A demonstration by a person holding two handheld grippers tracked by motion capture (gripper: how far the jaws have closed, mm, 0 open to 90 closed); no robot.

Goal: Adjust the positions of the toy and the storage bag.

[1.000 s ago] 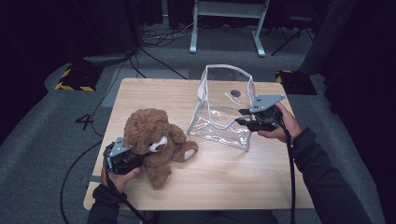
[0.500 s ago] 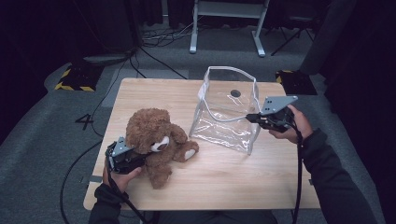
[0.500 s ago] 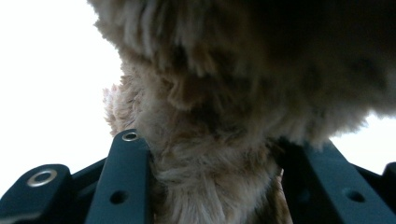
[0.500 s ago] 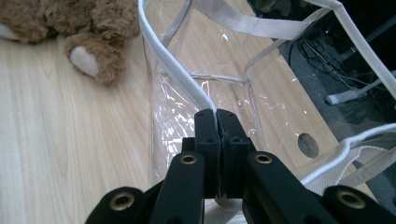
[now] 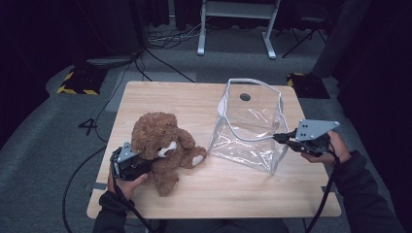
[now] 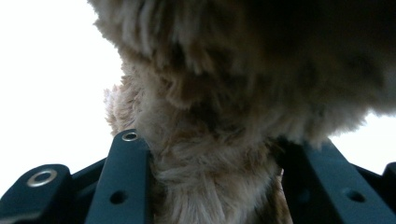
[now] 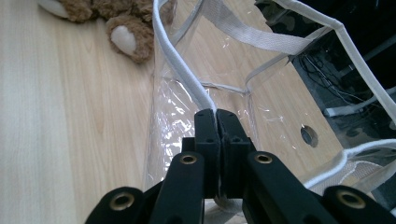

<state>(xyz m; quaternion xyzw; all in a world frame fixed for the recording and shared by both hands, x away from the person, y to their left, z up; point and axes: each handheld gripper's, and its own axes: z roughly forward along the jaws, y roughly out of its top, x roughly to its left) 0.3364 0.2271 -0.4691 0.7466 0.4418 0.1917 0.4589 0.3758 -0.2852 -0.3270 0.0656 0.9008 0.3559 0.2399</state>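
A brown teddy bear point(image 5: 163, 143) sits at the table's near left, leaning over my left gripper point(image 5: 147, 163). In the left gripper view its fur point(image 6: 210, 93) is squeezed between both jaws, so that gripper point(image 6: 210, 186) is shut on the bear. A clear plastic bag point(image 5: 248, 126) with white trim stands right of the bear, mouth up. My right gripper point(image 5: 278, 138) is at the bag's right side. In the right gripper view its jaws point(image 7: 216, 114) are pressed together on the bag's white rim point(image 7: 180, 70). One bear foot point(image 7: 126, 39) lies beyond the bag.
The light wooden table point(image 5: 218, 194) has a small round hole point(image 5: 245, 96) behind the bag. Cables trail off the near edge from both grippers. Around the table are grey floor, dark curtains and a white stand point(image 5: 235, 26) at the back.
My right gripper has moved right and toward the near edge with the bag's rim, drawing the bag's mouth wider. The left gripper and the bear have stayed put.
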